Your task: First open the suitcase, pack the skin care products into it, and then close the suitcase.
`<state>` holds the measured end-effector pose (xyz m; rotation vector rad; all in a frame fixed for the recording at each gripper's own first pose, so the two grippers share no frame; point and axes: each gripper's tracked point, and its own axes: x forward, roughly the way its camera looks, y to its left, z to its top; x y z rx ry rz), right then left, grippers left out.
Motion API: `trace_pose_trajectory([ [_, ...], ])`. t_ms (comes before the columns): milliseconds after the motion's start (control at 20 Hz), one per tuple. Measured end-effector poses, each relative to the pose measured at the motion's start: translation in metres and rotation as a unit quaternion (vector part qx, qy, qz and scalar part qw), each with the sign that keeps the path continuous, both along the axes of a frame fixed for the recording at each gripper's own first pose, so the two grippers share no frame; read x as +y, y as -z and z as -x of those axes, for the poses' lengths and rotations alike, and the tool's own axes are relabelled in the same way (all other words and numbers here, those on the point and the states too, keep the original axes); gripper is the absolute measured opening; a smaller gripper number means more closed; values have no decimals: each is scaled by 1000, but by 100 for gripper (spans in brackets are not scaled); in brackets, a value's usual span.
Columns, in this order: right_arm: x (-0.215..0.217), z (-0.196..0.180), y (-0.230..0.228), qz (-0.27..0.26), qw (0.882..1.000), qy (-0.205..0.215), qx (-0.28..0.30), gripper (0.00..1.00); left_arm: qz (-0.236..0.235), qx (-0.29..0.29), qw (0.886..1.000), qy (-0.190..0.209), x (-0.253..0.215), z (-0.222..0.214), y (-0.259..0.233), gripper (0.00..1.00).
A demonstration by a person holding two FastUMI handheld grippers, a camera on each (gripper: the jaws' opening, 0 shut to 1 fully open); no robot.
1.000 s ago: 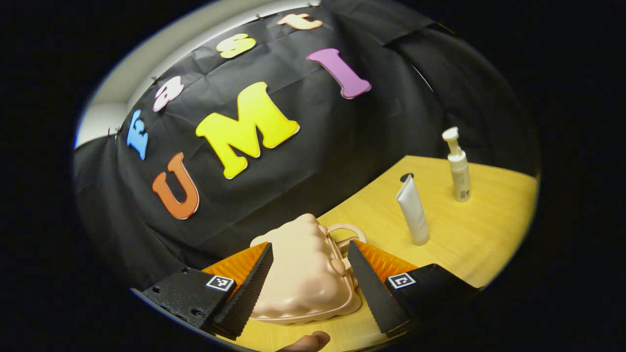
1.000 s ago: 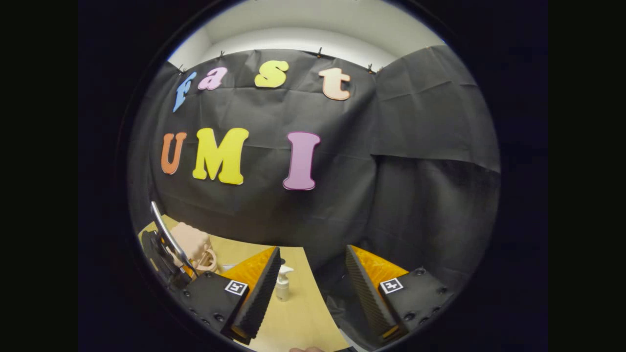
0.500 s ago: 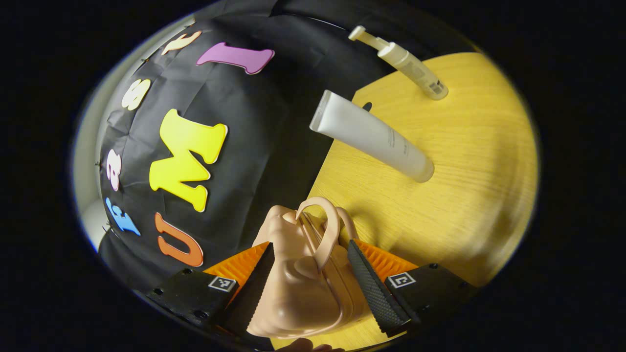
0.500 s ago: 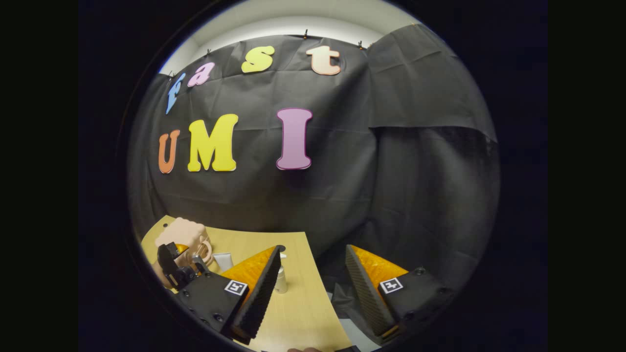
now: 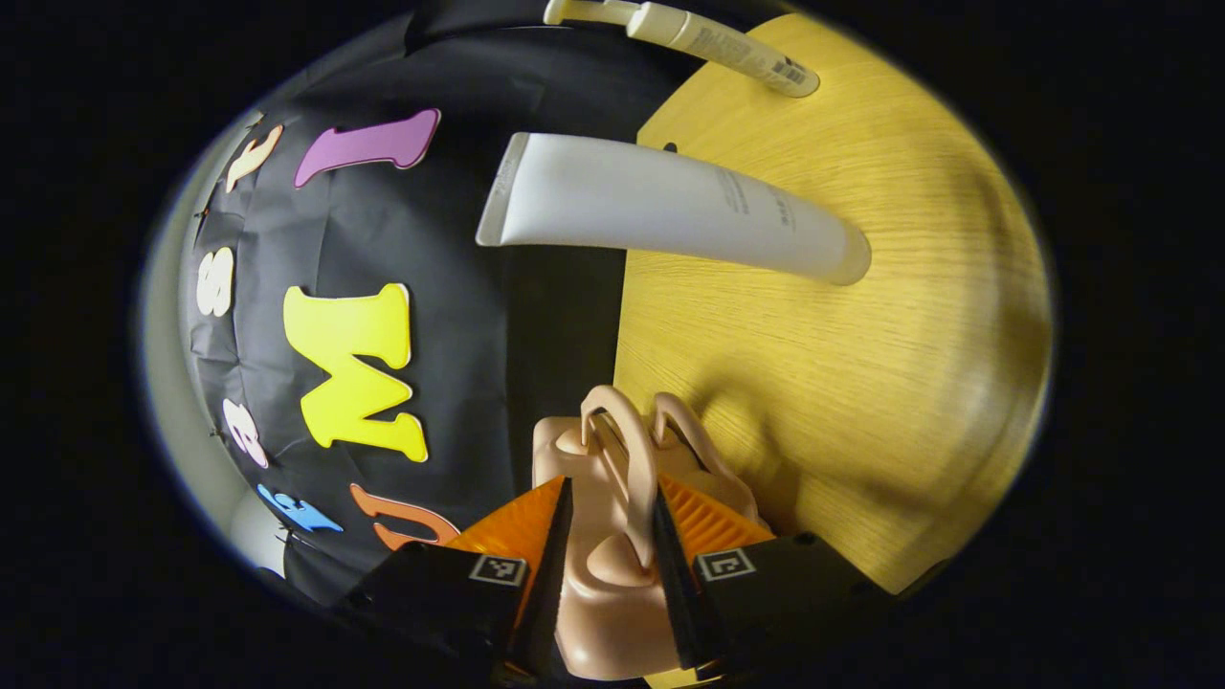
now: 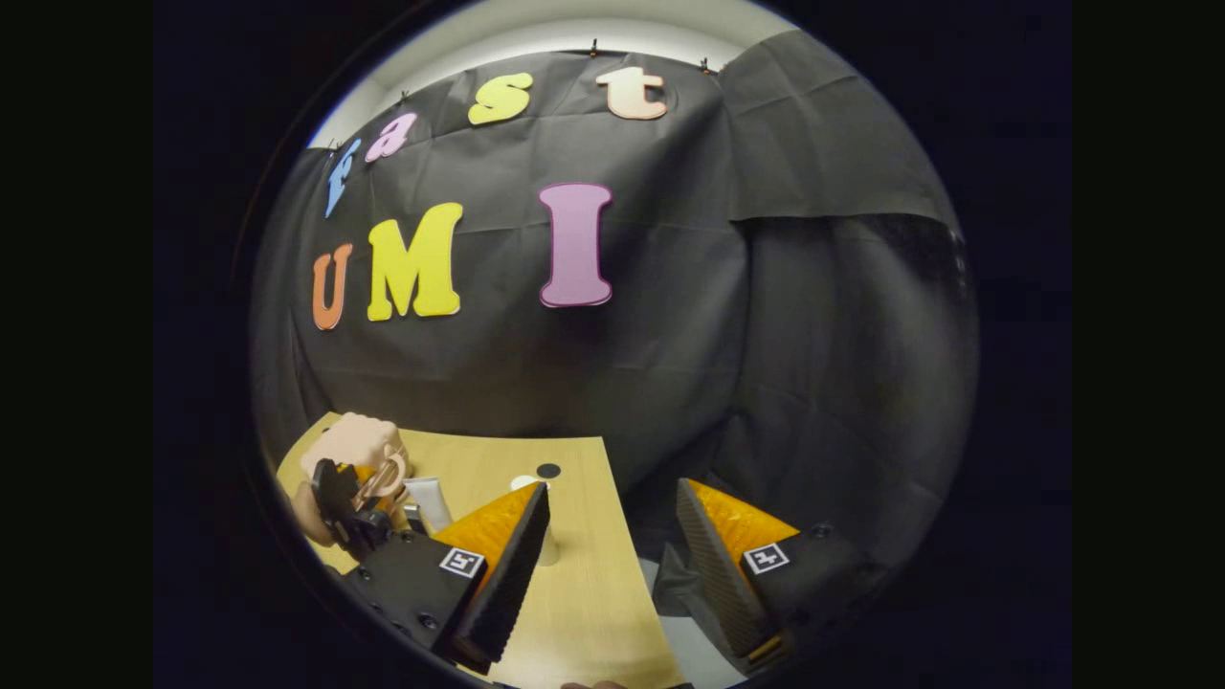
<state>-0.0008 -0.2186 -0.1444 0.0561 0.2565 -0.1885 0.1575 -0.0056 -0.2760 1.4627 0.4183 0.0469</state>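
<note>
The small peach suitcase [image 5: 608, 574] sits closed at the table's back edge. In the left gripper view, turned on its side, my left gripper [image 5: 610, 488] is shut on the suitcase's top, next to the two looped handles [image 5: 622, 431]. A white tube [image 5: 670, 206] stands on its cap just beyond, and a white pump bottle [image 5: 713, 43] stands farther off. The right gripper view has my right gripper [image 6: 612, 486] open and holding nothing, hovering over the table's right edge. Its far left shows the suitcase [image 6: 349, 442], the left gripper [image 6: 356, 502] and the tube [image 6: 426, 498].
The yellow wooden table [image 5: 861, 383] has a small dark hole [image 6: 548, 470] near its back edge. Black cloth hangs close behind the suitcase. The table's right edge [image 6: 627, 574] drops to a pale floor between my right gripper's fingers.
My left gripper has rolled further onto its side, moved in on the suitcase and narrowed until its fingers clamp the top. The right gripper has drifted slightly, still open.
</note>
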Motion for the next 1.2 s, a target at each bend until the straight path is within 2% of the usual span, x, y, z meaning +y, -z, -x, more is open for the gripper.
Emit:
trace_pose_trajectory([
  [50,4,1,-2,2,1000,-1,-2,80,-4,4,1000,0,-1,0,0,42],
  [150,12,3,-6,13,1000,-6,-4,80,-7,5,1000,-4,4,1,-1,34],
  [200,17,4,-8,20,1000,-9,-5,79,-3,7,1000,-5,6,2,-2,31],
  [350,30,10,-15,29,1000,-5,-8,79,20,18,1000,0,6,5,-6,10],
  [550,57,15,-27,36,999,-1,-15,80,59,8,998,10,14,9,-33,4],
  [850,106,11,-41,40,999,-1,-21,79,123,-43,991,16,48,19,-104,3],
  [1200,185,-1,-55,54,998,-25,-28,80,226,-109,968,-19,151,40,-178,3],
])
